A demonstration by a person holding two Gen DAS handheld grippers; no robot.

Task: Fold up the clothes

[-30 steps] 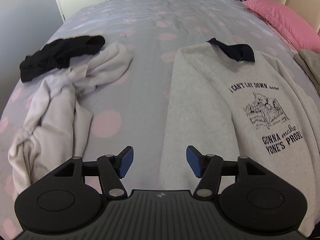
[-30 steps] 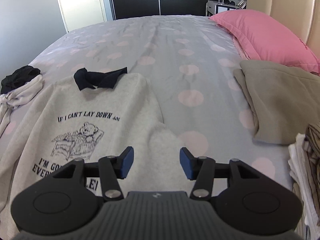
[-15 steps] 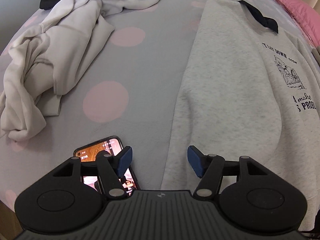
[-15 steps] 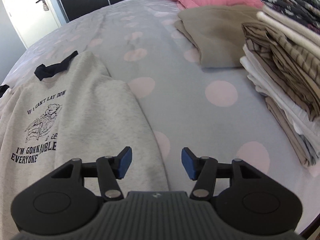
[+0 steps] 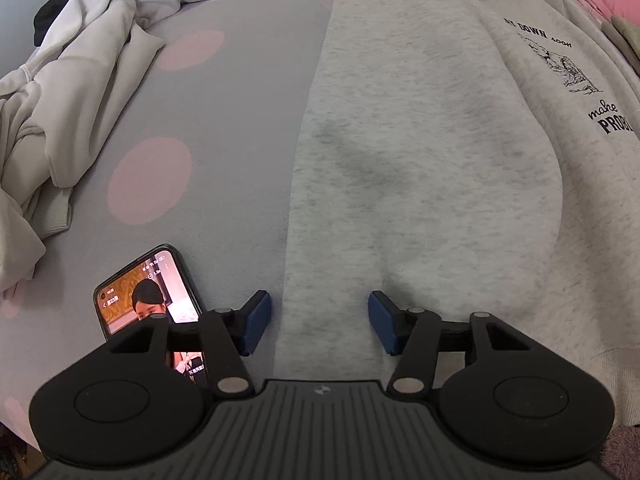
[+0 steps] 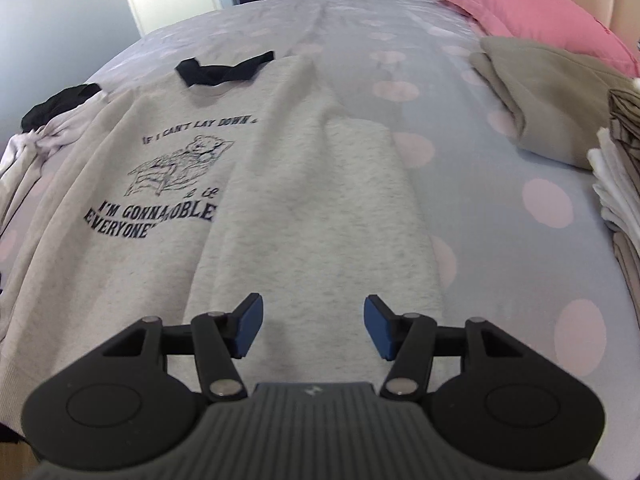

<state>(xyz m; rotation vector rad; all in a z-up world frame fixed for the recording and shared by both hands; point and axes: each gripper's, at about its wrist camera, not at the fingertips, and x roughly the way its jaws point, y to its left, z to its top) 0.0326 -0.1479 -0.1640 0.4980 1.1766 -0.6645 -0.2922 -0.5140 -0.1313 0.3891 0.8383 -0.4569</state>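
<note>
Your left gripper (image 5: pixel 319 322): jaws wide, nothing between the blue pads, poised over the near hem of the grey sweatshirt (image 5: pixel 420 160), at its left folded edge. Your right gripper (image 6: pixel 313 328): jaws equally wide, empty, over the same sweatshirt (image 6: pixel 304 216) at its right side, where a sleeve panel is folded in over the print.

The sweatshirt lies flat, chest up, on the bed (image 6: pixel 500 264) along its near edge, black collar (image 6: pixel 224 70) pointing to the far edge.

Left view only: a phone (image 5: pixel 148 292) with lit screen lies on the dotted sheet just beside the left pad, partly under the gripper linkage. A crumpled cream garment (image 5: pixel 68 92) lies toward the left edge of the bed, well apart from the sweatshirt.

Right view only: a folded khaki garment (image 6: pixel 548 96) and a stack of folded clothes (image 6: pixel 618 184) at the right edge; a pink pillow (image 6: pixel 528 8) at the far right corner. A black garment (image 6: pixel 56 106) shows at the left edge.
</note>
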